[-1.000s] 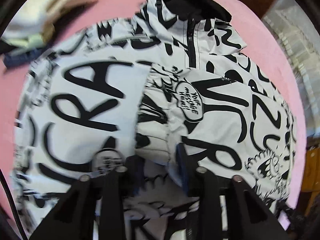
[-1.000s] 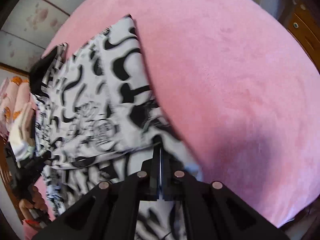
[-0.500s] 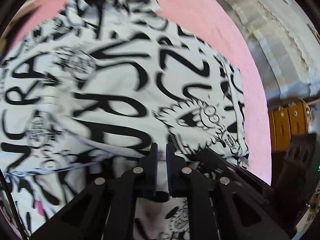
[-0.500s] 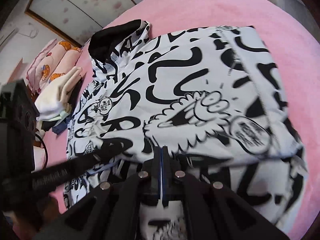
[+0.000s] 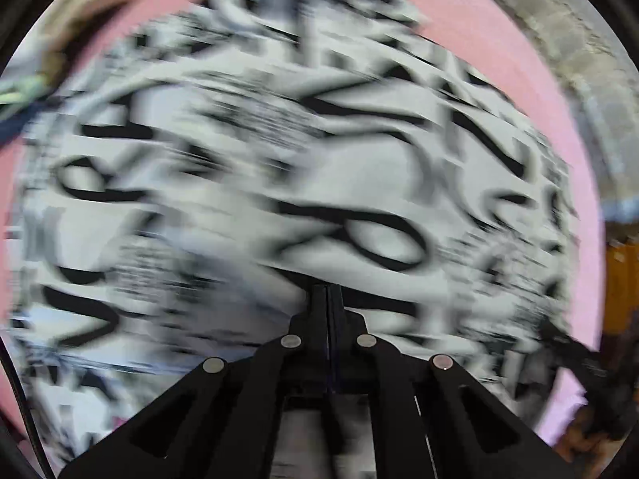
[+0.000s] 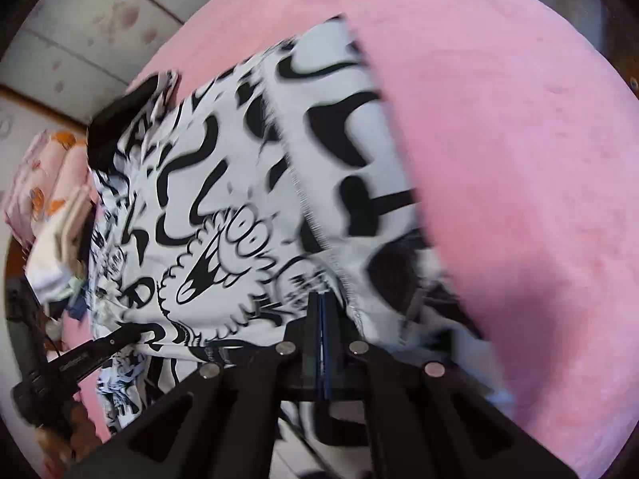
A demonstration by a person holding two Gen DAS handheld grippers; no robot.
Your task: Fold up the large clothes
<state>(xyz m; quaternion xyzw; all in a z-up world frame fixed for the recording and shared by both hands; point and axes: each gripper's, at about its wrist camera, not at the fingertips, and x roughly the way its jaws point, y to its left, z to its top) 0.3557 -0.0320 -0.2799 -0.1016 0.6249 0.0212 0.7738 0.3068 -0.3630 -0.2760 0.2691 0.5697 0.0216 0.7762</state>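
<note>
Both my tools pinch near hem of graffiti-print jacket [image 6: 223,207]: left tool [image 5: 327,291], right tool [image 6: 319,299]. Jacket's long axis runs away toward black collar [image 6: 116,119], on pink bed [image 6: 499,139].

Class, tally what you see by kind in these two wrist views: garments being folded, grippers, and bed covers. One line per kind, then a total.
Printed jacket: 1
Grippers: 2, left and right
Pink cover: 1
Total: 4
</note>
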